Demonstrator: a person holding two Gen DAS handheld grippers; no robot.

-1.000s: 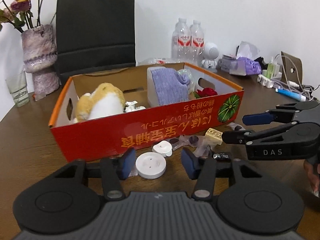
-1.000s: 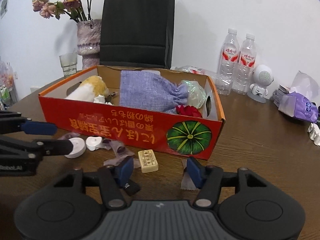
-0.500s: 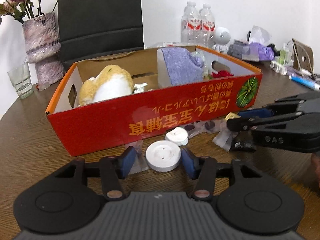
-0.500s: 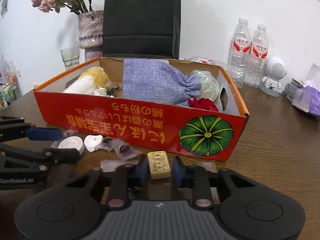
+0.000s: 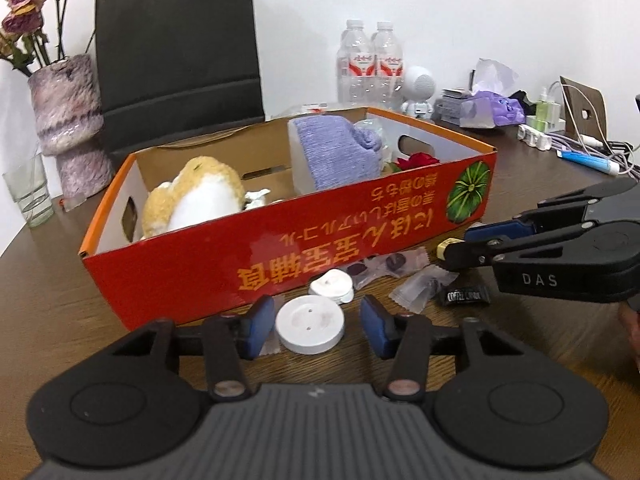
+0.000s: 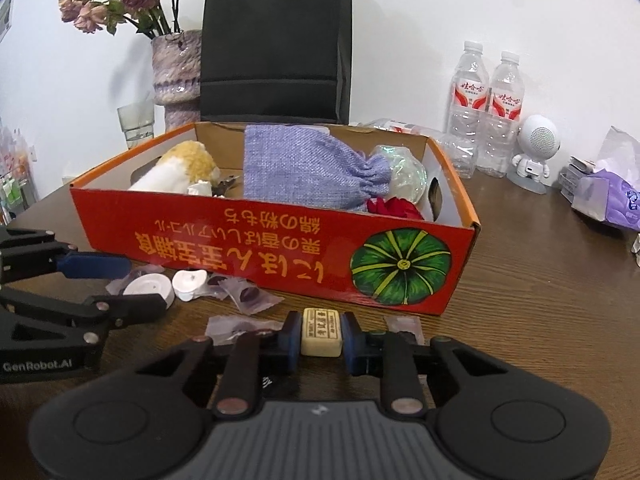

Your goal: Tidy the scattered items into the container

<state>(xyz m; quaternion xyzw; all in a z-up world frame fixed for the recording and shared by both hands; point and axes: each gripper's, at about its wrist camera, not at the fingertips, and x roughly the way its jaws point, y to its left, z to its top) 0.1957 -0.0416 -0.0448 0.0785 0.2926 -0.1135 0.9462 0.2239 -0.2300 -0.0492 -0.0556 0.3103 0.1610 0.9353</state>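
A red cardboard box (image 5: 280, 256) (image 6: 264, 248) holds a plush toy (image 5: 196, 200), a purple pouch (image 6: 312, 168) and a red flower (image 6: 394, 208). My left gripper (image 5: 318, 326) is open around a white round disc (image 5: 310, 324) lying on the table in front of the box. My right gripper (image 6: 320, 338) is shut on a cream rectangular block (image 6: 321, 332), just above the table by the box front. It also shows in the left wrist view (image 5: 456, 250). A smaller white disc (image 5: 332, 286), clear wrapped candies (image 6: 250, 294) and a black sachet (image 5: 464, 294) lie scattered.
Behind the box stand a black paper bag (image 6: 276, 40), a vase with dried roses (image 6: 176, 68), a glass (image 5: 28, 192), two water bottles (image 6: 486, 96) and a white robot figure (image 6: 534, 152). Tissues (image 5: 492, 104) and cables (image 5: 580, 140) sit at the right.
My right gripper closed on the cream block and now holds it. My left gripper moved in so its open fingers straddle the large white disc.
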